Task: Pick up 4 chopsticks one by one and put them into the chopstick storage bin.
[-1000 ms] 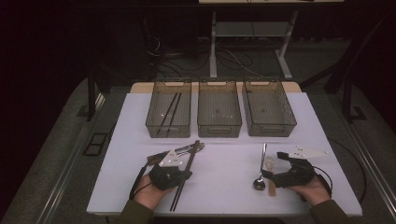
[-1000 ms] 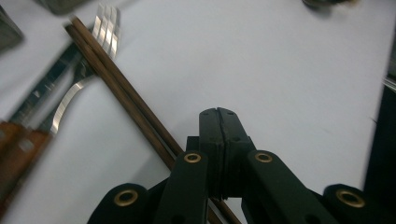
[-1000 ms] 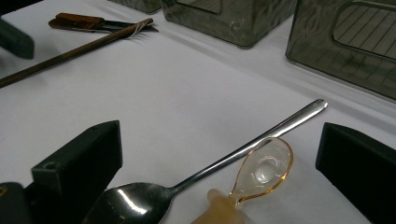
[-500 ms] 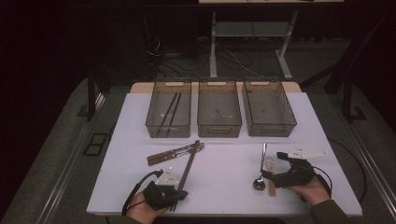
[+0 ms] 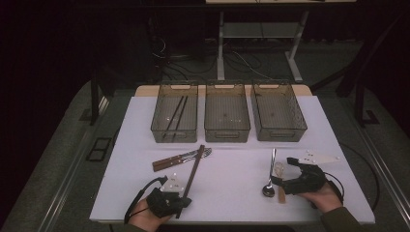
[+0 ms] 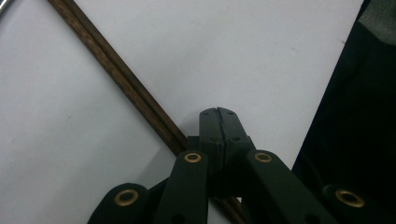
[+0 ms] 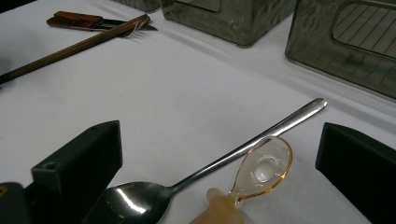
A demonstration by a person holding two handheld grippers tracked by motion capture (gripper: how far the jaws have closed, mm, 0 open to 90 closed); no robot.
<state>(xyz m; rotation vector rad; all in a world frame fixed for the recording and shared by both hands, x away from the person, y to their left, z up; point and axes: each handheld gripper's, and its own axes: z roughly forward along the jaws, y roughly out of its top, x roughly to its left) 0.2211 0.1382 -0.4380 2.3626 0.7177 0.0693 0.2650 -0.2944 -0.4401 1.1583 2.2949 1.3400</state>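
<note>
Left tool (image 5: 183, 202) low at the near edge of the white table (image 5: 145, 125), jaws pressed together with nothing between them, as plain in the left gripper view (image 6: 218, 114). Brown chopsticks (image 5: 193, 169) flat on the table just beside that tool, slanting up from it toward the bins, seen in the left gripper view running diagonally past the closed tips (image 6: 121, 74); touching or not, cannot tell. Far end of the chopsticks against a wooden-handled knife (image 5: 167, 163) and a fork (image 5: 203, 153) lying crosswise near the left bin (image 5: 175, 116). Two more dark sticks inside that left bin. Middle bin (image 5: 227, 113) and right bin (image 5: 278, 113) side by side next to it. Right tool (image 5: 276, 182) near the right front of the table, jaws spread wide and resting low, straddling a metal spoon (image 7: 210, 163) and a small amber plastic spoon (image 7: 264, 170). Neither spoon pinched; both flat on the table, side by side between the open jaws, bowl of the metal one toward the tool.
</note>
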